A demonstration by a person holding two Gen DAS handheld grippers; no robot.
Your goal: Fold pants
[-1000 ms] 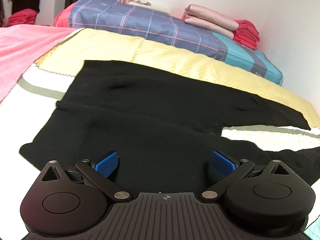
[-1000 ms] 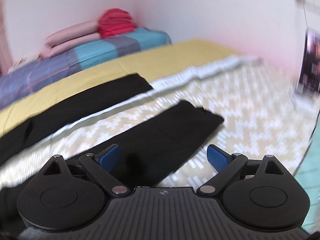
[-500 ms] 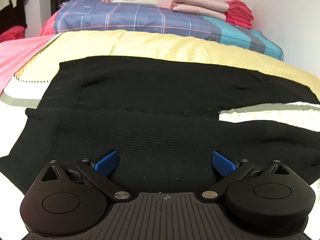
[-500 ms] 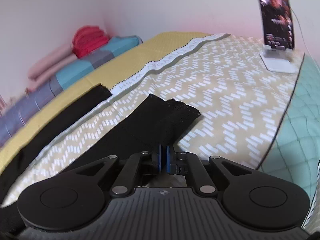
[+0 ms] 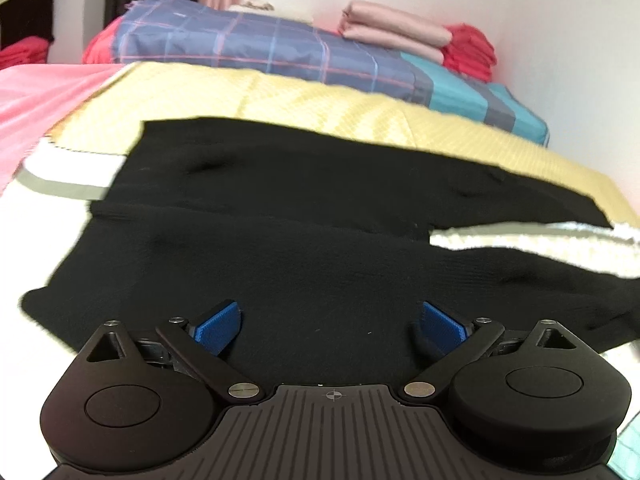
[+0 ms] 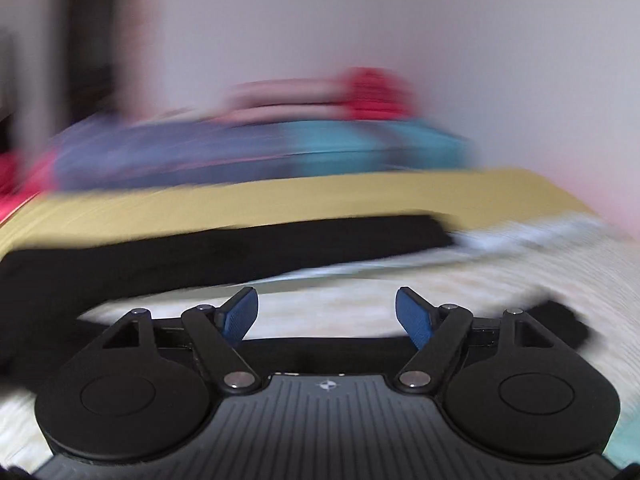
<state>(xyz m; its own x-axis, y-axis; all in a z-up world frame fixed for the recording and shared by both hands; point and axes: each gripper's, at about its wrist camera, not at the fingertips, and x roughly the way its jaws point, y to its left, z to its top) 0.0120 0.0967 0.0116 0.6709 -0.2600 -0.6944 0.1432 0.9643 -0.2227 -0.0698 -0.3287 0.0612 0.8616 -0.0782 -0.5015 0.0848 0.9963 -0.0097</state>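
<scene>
Left gripper [image 5: 332,326] gapes wide above the black pants [image 5: 320,248]; right gripper [image 6: 325,314] is opening, nothing between its jaws; pants lie flat across the bed [image 5: 280,100], legs running rightward, bare bedding beyond.

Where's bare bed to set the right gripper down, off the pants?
Free: patterned sheet between the two legs of the black pants, and the yellow blanket beyond them. Crowded: folded stacks along the wall. Right gripper is opening, nothing between its jaws.

A home bedroom — a bed [image 5: 280,100] under a yellow cover fills the view, with a plaid quilt [image 5: 260,52] and folded pink blankets [image 5: 392,34] stacked at 12 o'clock — plain wall behind.
</scene>
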